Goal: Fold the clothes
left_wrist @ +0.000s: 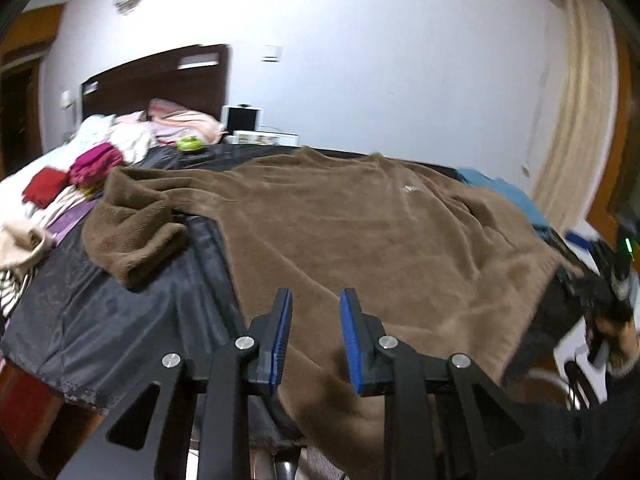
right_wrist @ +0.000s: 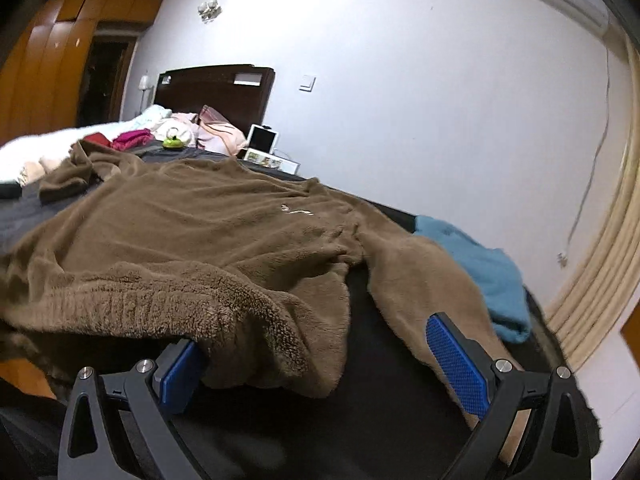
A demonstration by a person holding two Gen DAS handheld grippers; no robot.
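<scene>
Now the brown fleece sweater [left_wrist: 360, 232] lies flat on the bed [left_wrist: 100, 320], neckline toward the far wall, hem nearest; left claw [left_wrist: 316, 336] spread above it, right claw [right_wrist: 316, 364] spread wide around the hem corner.

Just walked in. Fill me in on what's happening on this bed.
A person with a gripper in each hand is folding a brown fleece sweater spread flat on a dark sheet. The left gripper is open over the hem, gripping nothing. The right gripper is wide open at the hem corner near one sleeve. A blue garment lies beside it.
</scene>
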